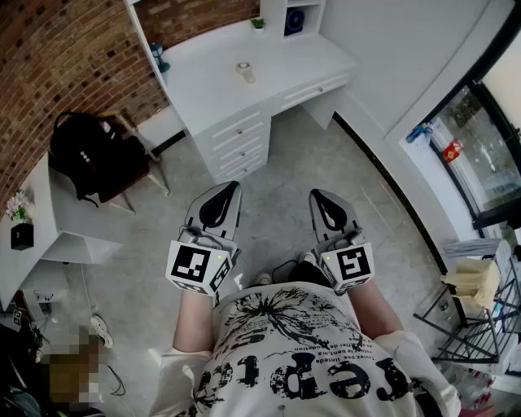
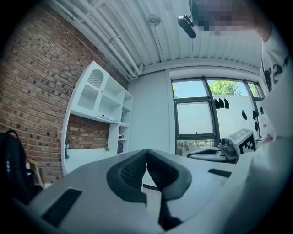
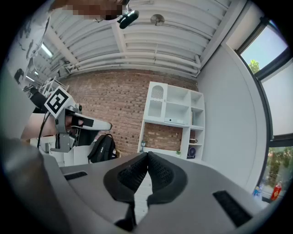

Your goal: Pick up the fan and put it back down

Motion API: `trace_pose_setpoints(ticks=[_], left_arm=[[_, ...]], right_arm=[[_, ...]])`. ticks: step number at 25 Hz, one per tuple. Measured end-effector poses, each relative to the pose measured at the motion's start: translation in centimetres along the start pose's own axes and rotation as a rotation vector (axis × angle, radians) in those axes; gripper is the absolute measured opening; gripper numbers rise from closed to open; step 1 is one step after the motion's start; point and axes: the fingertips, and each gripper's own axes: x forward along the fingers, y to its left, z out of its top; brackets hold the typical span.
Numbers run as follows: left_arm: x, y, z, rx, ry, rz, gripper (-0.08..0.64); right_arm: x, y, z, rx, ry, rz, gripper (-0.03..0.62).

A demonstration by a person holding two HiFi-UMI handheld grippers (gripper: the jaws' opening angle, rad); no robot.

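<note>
Holding both tools level above the floor, I see the left tool [image 1: 229, 189] clenched on nothing, its pads pressed tip to tip, and the right tool [image 1: 317, 195] clenched empty the same way. The fan [image 1: 295, 20], small, round and dark blue, sits in a low cubby of the white shelf [image 1: 277, 10] at the far end of the counter [image 1: 212, 77], well apart from both tools. A black backpack [image 1: 89, 151] sits near the counter's left end, by the brick wall [image 1: 65, 49].

Bright daylight from window [image 2: 206, 114]; fisheye edges dark, bent; foreground soft.
</note>
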Motion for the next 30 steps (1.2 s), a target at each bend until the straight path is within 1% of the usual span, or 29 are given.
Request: trace_pose_setpoints(ticks=[7, 12, 14, 16, 18, 22, 25, 27, 30], left_arm=[[0.9, 1.3, 0.0, 0.004, 0.01, -0.004, 0.014], [1.5, 2.6, -0.4, -0.002, 0.024, -0.008, 0.014], [1.6, 2.9, -0.6, -0.018, 0.017, -0.015, 0.014], [1.7, 3.3, -0.6, -0.056, -0.008, -0.019, 0.023], [2.2, 3.8, -0.8, -0.072, -0.007, -0.026, 0.347], [3.6, 4.3, -2.0, -0.034, 0.057, -0.037, 0.348], [5.2, 4.6, -2.5, -0.04, 0.068, -0.032, 0.348], [6.8, 5.2, -3.2, -0.04, 0.07, -0.018, 0.348], [9.4, 6.7, -4.3, -0.048, 0.089, 0.025, 0.347]], right_arm=[[1.3, -0.3, 0.1, 0.012, -0.002, -0.022, 0.012], [2.9, -0.1, -0.1, 0.045, 0.0, -0.017, 0.012], [3.2, 0.1, -0.2, 0.077, -0.02, -0.018, 0.014], [3.6, -0.1, -0.3, 0.106, -0.033, -0.03, 0.014], [4.3, -0.3, -0.5, 0.118, -0.031, -0.043, 0.014], [5.7, -1.1, -1.1, 0.131, -0.018, -0.049, 0.014], [7.0, -2.7, -1.9, 0.15, -0.01, -0.045, 0.014], [8.5, -4.2, -2.8, 0.161, -0.01, -0.038, 0.014], [11.1, -6.3, -4.1, 0.164, -0.005, -0.008, 0.014]])
